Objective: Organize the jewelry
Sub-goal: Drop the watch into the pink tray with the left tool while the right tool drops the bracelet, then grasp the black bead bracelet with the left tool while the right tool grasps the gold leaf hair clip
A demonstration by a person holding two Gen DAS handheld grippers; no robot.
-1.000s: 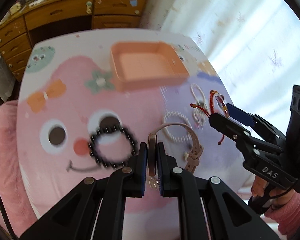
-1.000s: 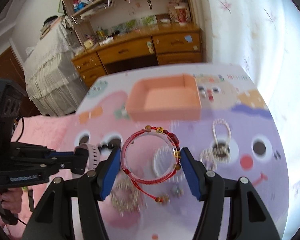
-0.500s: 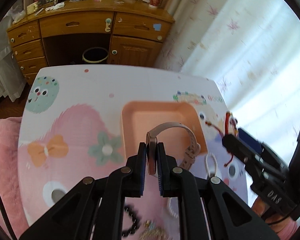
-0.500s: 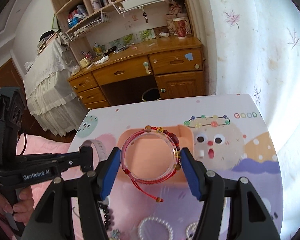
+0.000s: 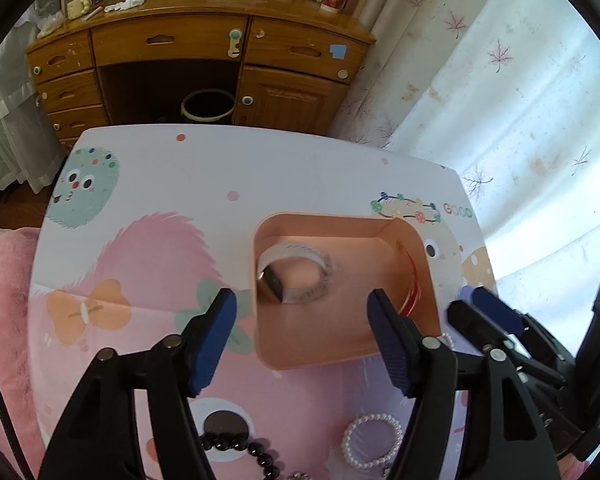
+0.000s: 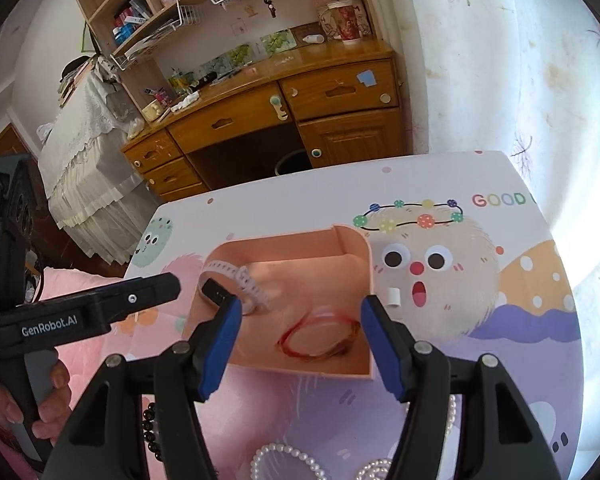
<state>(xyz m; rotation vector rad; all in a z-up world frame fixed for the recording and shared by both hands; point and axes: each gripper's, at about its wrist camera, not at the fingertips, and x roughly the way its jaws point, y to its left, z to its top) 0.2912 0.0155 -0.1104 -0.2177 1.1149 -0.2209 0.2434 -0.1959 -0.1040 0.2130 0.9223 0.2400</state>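
Observation:
A peach tray (image 5: 364,346) (image 6: 332,238) stands on the cartoon-printed table. A pale watch (image 5: 296,274) (image 6: 236,280) lies in its left part and a red string bracelet (image 6: 320,336) (image 5: 410,292) lies in its right part. My left gripper (image 5: 302,336) is open and empty just above the tray's near side; it also shows in the right wrist view (image 6: 156,286). My right gripper (image 6: 300,348) is open and empty above the tray's near edge; it also shows in the left wrist view (image 5: 480,308).
A black bead bracelet (image 5: 240,450) and pearl bracelets (image 5: 374,444) (image 6: 288,456) lie on the table near me. A wooden desk (image 5: 196,60) with a bin under it stands beyond the table. A curtain (image 5: 520,100) hangs to the right.
Both grippers have opened over the tray. The watch dropped from my left gripper and the red bracelet from my right gripper into the tray.

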